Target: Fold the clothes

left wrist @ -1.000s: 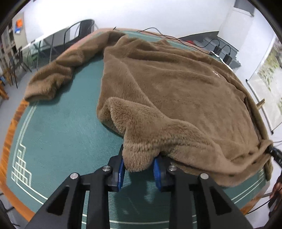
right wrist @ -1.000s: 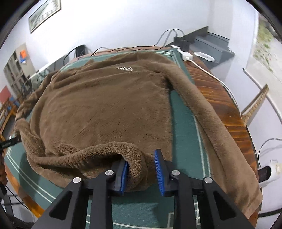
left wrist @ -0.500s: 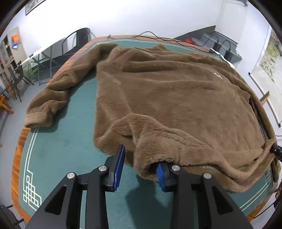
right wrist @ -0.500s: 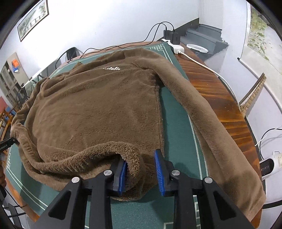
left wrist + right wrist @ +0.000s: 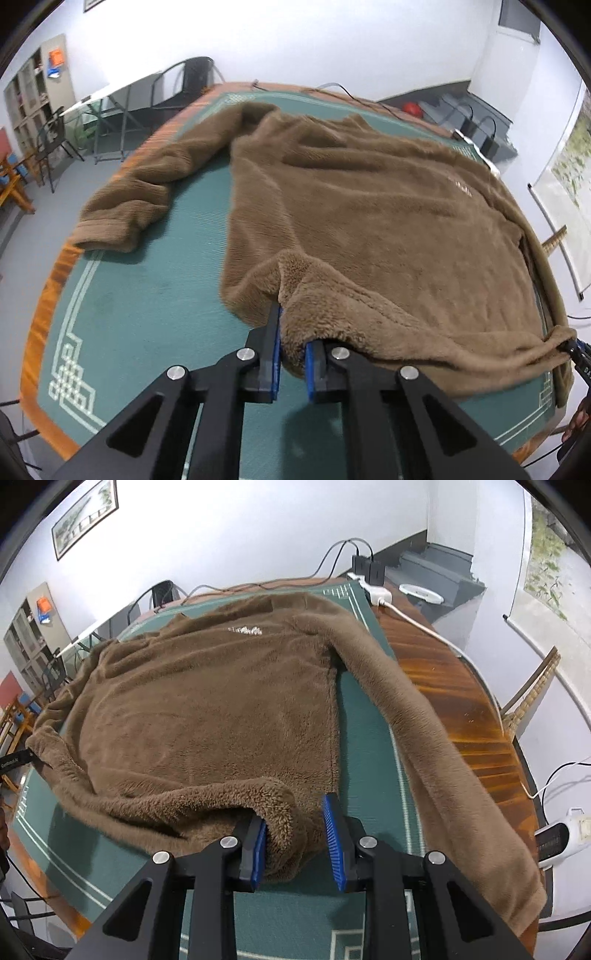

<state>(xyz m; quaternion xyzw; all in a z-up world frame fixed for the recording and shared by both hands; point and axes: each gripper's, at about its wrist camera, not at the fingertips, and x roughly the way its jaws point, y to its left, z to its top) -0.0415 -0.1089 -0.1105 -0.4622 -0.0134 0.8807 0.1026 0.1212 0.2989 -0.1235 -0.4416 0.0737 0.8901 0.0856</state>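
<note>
1. The left gripper's (image 5: 292, 363) blue-padded fingers (image 5: 274, 360) are pinched nearly together on the hem corner of the brown fleece sweatshirt (image 5: 369, 221), and a bunched tuft of pile stands up just above them.
2. The right gripper's (image 5: 295, 840) fingers (image 5: 332, 840) stand partly apart with the other hem corner between them; the left pad presses the rolled hem, but the right pad is clear of the cloth, so whether it truly clamps the cloth cannot be told.
3. The sweatshirt is thick, shaggy plush, matte brown, lying spread front-up across the worktop (image 5: 122, 295) with small pale lettering (image 5: 245, 630) on the chest.
4. The hem is lifted into a soft roll between the two grippers, while the body beyond it lies flat with shallow wrinkles.
5. One sleeve (image 5: 140, 192) runs out on the left wrist view's left side, its ribbed cuff lying at the edge of the mat.
6. The other sleeve (image 5: 424, 738) stretches down the right wrist view's right side, crossing from the mat onto the bare wood.
7. A green mat (image 5: 373, 746) with a pale line-and-key border covers the worktop; polished reddish wood (image 5: 461, 701) shows as a rim around it.
8. Open green mat lies between the left sleeve and the body, and in front of both grippers.
9. A white power strip (image 5: 376, 592) with black plugs sits at the far corner of the worktop, its white cable (image 5: 424, 626) trailing along the wooden rim, well apart from the hem.
</note>
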